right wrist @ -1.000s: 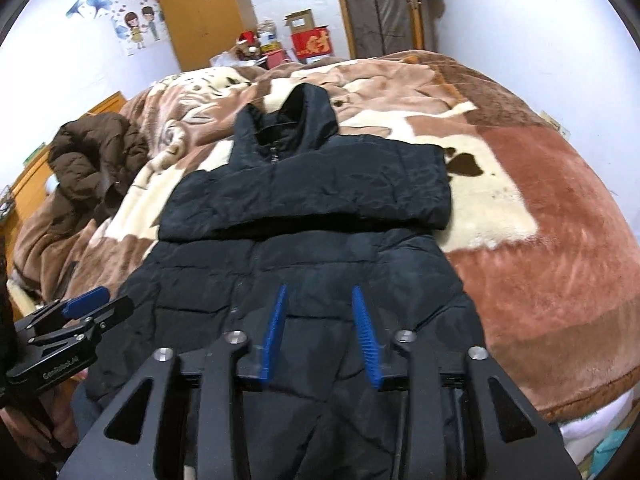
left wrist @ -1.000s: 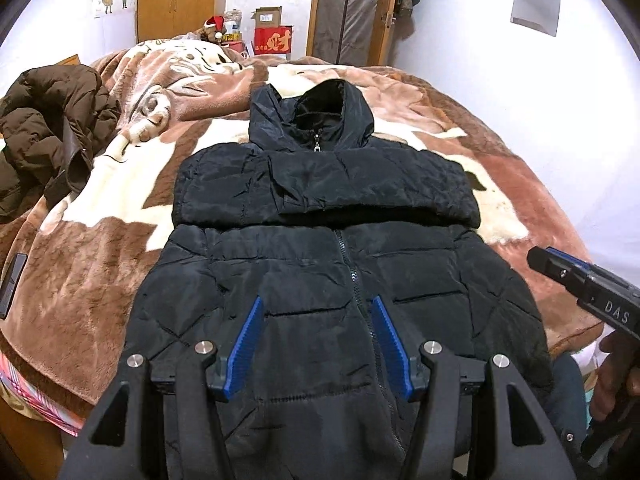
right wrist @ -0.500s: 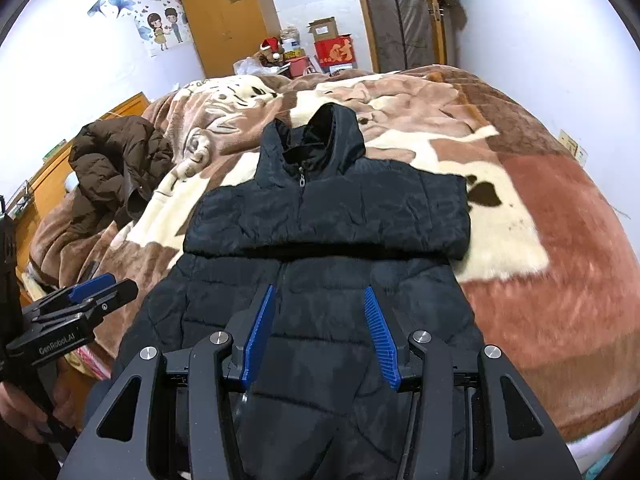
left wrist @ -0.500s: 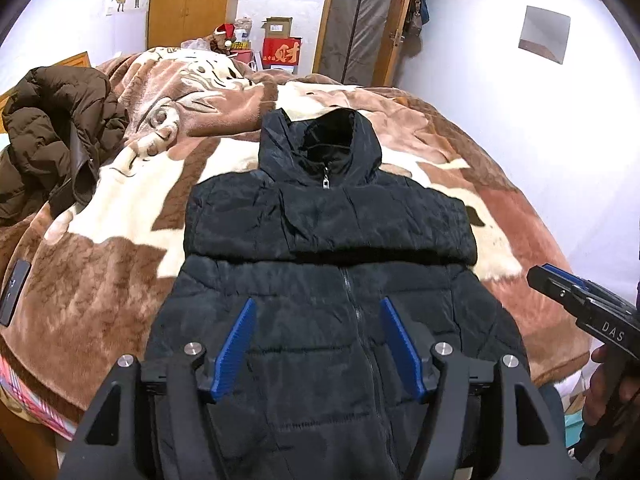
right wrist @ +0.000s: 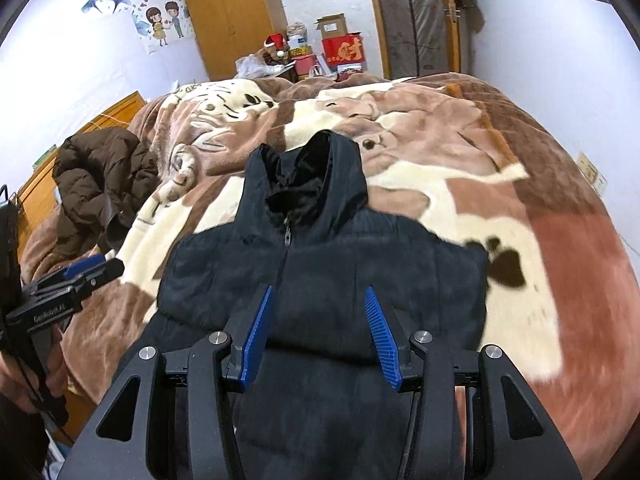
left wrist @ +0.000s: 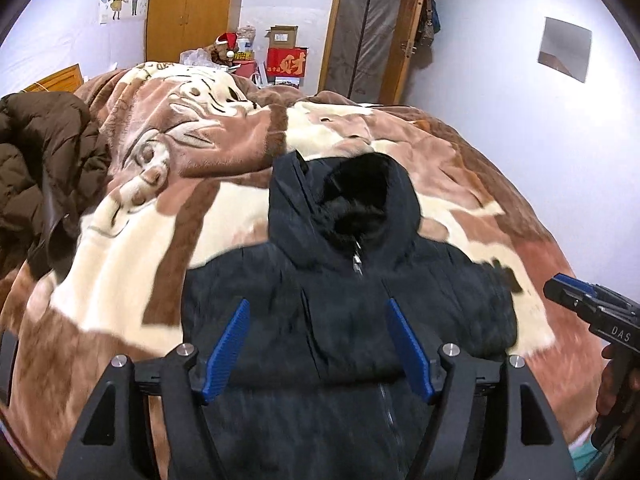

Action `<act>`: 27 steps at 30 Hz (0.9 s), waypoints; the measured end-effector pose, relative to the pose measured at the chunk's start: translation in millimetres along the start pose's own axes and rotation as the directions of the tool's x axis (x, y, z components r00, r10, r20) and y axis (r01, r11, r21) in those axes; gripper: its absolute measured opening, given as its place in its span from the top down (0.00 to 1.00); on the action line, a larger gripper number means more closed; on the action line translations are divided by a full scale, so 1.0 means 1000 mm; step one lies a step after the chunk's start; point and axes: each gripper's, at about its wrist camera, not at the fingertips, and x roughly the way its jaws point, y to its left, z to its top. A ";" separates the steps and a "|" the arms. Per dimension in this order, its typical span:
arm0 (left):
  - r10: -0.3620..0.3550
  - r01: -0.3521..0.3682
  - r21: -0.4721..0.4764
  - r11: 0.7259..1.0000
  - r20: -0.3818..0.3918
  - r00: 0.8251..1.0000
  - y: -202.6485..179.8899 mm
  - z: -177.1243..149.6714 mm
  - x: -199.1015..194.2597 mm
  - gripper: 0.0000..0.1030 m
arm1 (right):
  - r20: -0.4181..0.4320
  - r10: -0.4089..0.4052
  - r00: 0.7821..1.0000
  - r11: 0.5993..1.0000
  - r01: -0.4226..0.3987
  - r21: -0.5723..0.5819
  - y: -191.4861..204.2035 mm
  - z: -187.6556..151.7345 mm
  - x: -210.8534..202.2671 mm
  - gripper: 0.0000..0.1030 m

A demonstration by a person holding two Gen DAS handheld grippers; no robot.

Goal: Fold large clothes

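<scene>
Both claws, left and right, hang wide and empty, the left's jaws having just been opening, so that puffy black hooded jacket will probably spring unfolded.

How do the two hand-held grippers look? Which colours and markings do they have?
Both are black frames with silver screws and two blue ribbed finger pads. The left gripper bears white "GenRobot.AI" lettering on its side, and the right gripper bears "DAS".

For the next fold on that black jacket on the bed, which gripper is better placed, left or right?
Neither clearly: the left gripper and right gripper both hover open above the black jacket, left nearer its left edge, right nearer its right. Probably a two-handed fold.
</scene>
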 end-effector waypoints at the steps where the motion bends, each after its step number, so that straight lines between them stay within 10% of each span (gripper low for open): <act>1: 0.002 -0.002 -0.002 1.000 -0.004 1.000 0.003 0.009 0.013 0.29 | -0.007 -0.005 1.000 1.000 0.005 -0.007 -0.002 0.011 0.015 0.53; 24: 0.030 -0.045 -0.092 0.995 -0.157 0.987 0.052 0.115 0.297 0.30 | -0.170 0.065 0.983 0.994 -0.049 0.094 -0.058 0.136 0.265 0.53; 27: 0.001 -0.018 -0.089 0.996 -0.185 0.983 0.048 0.110 0.310 0.79 | -0.191 0.085 0.978 0.990 -0.062 0.124 -0.061 0.138 0.277 0.60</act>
